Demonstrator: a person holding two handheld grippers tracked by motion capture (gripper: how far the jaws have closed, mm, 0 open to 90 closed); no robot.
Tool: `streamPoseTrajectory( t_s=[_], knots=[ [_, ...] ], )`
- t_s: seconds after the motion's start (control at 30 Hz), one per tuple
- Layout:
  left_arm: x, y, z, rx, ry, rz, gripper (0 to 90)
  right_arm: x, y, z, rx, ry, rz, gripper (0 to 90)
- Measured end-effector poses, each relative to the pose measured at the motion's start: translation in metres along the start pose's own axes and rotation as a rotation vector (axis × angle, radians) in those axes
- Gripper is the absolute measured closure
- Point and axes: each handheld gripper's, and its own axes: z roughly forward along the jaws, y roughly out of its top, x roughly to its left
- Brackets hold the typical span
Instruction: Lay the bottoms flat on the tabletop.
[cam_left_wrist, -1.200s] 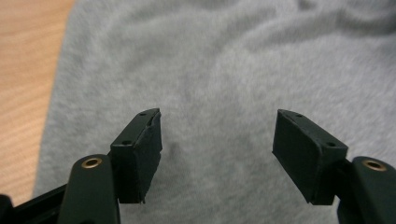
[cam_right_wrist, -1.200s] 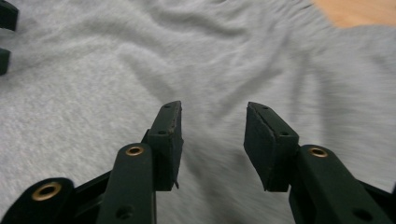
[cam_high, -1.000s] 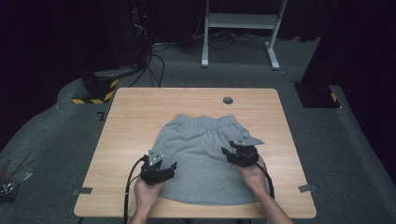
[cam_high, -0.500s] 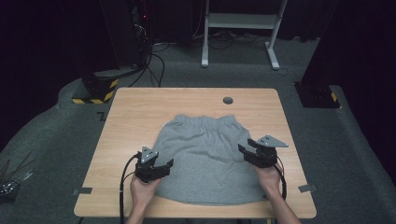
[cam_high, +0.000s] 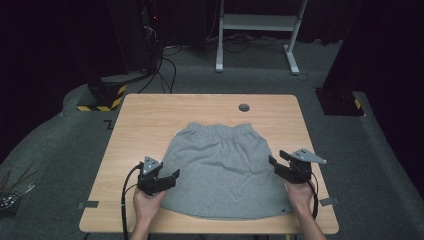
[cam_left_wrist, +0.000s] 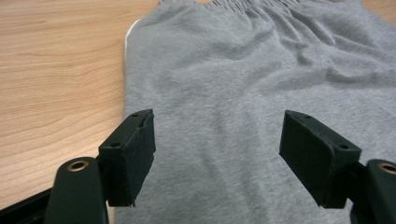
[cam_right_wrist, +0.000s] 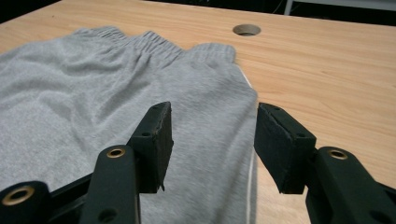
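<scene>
Grey shorts (cam_high: 225, 170) lie spread flat on the wooden table (cam_high: 150, 120), elastic waistband at the far side. At their near left edge my left gripper (cam_high: 170, 178) is open, its jaws just having opened wider, with only flat cloth (cam_left_wrist: 243, 70) beneath them. My right gripper (cam_high: 277, 159) is open at the shorts' right edge and has also just been opening. Its jaws straddle the white-striped side seam (cam_right_wrist: 250, 154) of the shorts (cam_right_wrist: 93, 93) without pressing it. Nothing is gripped by either gripper (cam_left_wrist: 219, 135) (cam_right_wrist: 212, 135).
A round cable hole (cam_high: 244, 107) (cam_right_wrist: 246, 30) sits in the table behind the waistband. Bare wood runs along the left, right and far sides. Dark carpet, cables, a white desk frame (cam_high: 255, 30) and yellow-black striped bases (cam_high: 102, 97) surround the table.
Both hands have moved apart: the right gripper slid right to the shorts' right edge, the left shifted slightly left. Both sets of jaws now stand wider.
</scene>
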Motion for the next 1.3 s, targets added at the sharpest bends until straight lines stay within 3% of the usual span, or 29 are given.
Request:
streamPoseTrajectory(
  t_s=[0.13,0.27,0.7,0.83,1.03,1.2,1.3],
  knots=[
    [0.004,0.0,-0.001,-0.002,0.001,-0.019,26.6,-0.007,-0.006,-0.007,-0.005,-0.016,0.028,47.0],
    [0.009,-0.004,-0.001,0.011,0.01,-0.033,26.6,-0.013,-0.011,-0.013,0.005,-0.036,0.021,47.0],
    [0.035,-0.023,-0.008,0.029,0.11,-0.091,28.7,-0.031,-0.032,-0.021,0.058,-0.08,0.066,46.8],
    [0.04,-0.027,-0.008,0.03,0.138,-0.115,29.1,-0.033,-0.037,-0.019,0.101,-0.093,0.052,46.3],
    [0.049,-0.033,-0.006,0.063,0.182,-0.113,29.7,-0.038,-0.045,-0.014,0.158,-0.116,0.065,44.7],
    [0.053,-0.04,-0.004,0.082,0.211,-0.112,29.7,-0.038,-0.052,-0.009,0.213,-0.151,0.018,43.0],
    [0.053,-0.043,-0.003,0.086,0.222,-0.099,29.2,-0.041,-0.055,-0.009,0.234,-0.161,0.033,40.9]
  ],
)
